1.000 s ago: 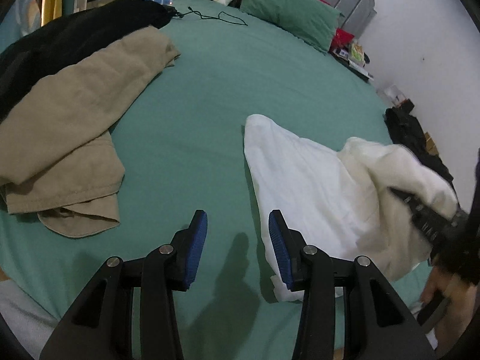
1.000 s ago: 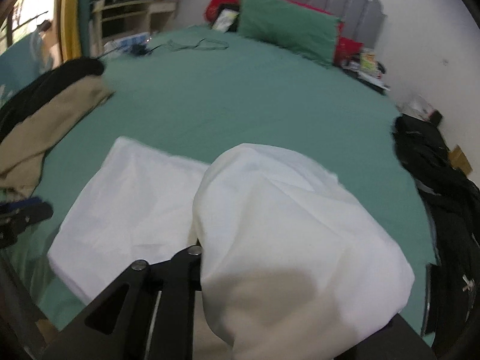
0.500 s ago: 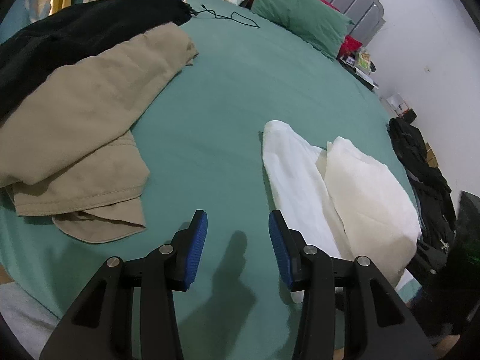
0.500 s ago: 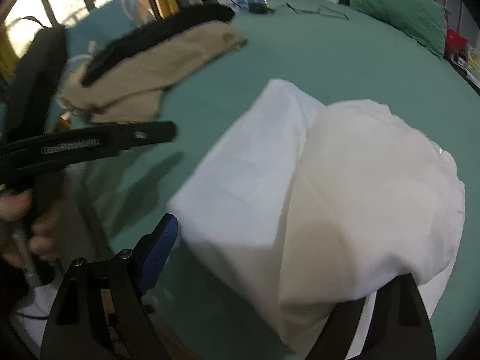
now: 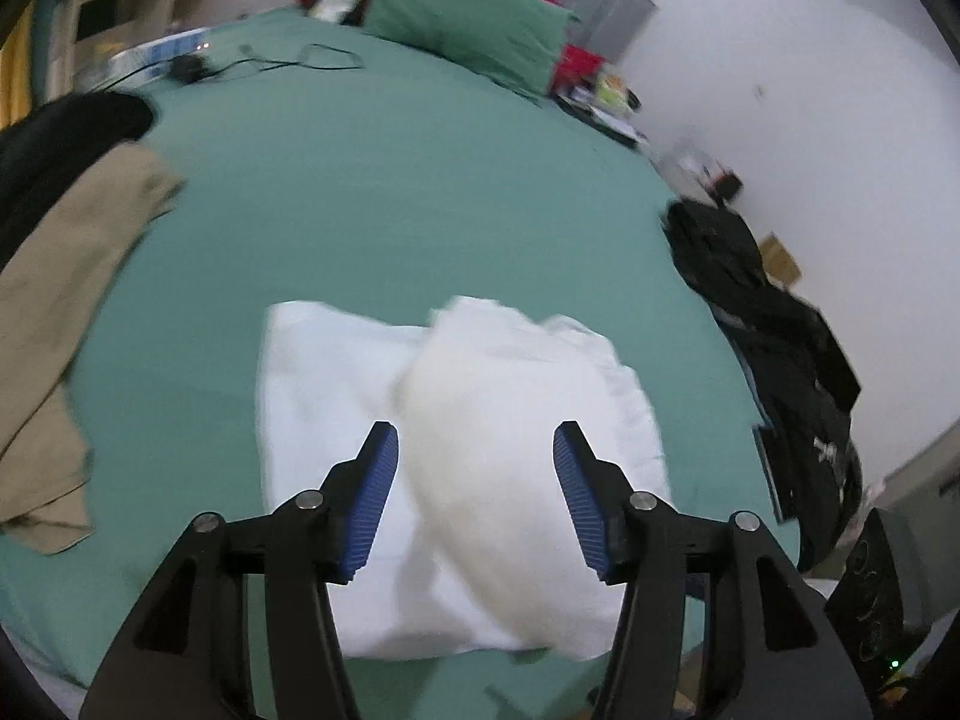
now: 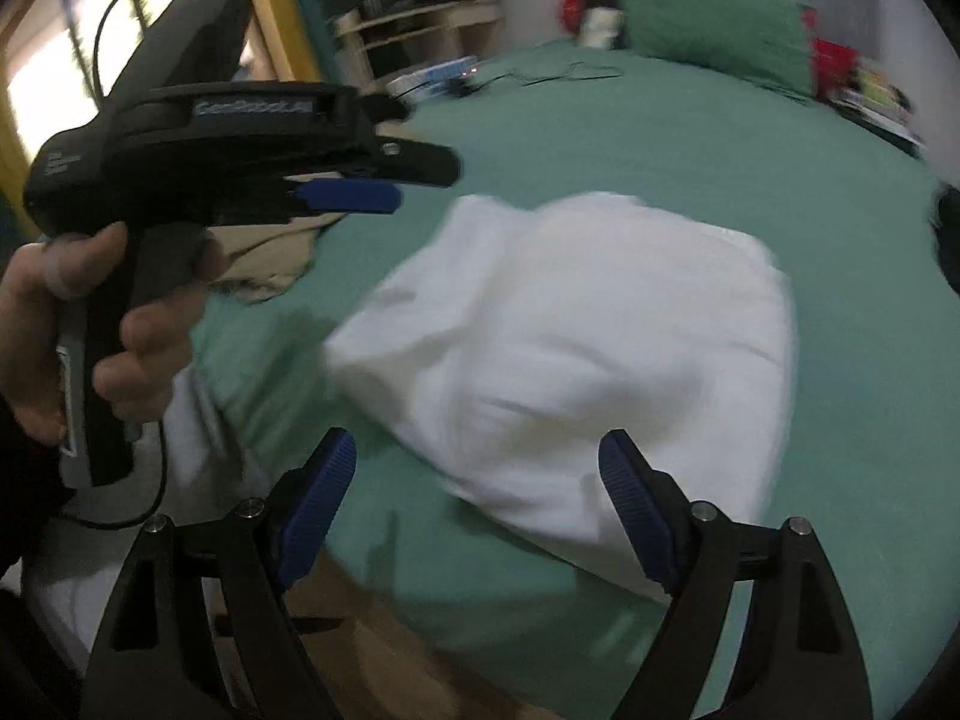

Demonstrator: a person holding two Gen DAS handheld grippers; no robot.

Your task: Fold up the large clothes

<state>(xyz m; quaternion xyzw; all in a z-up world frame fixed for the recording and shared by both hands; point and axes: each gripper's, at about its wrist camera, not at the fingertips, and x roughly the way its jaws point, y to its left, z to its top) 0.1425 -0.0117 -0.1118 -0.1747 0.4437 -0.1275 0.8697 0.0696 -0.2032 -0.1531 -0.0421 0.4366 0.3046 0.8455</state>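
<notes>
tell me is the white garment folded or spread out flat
Partly folded: the white garment lies on the green bed with one cream-toned layer doubled over a flatter white layer, which shows uncovered on the left.

The right gripper [image 6: 477, 495] hovered with jaws wide apart and empty above the folded white garment [image 6: 576, 360] on the green bed sheet [image 6: 690, 144]; at left a hand [image 6: 90, 324] held the left gripper [image 6: 360, 192], jaws opening
</notes>
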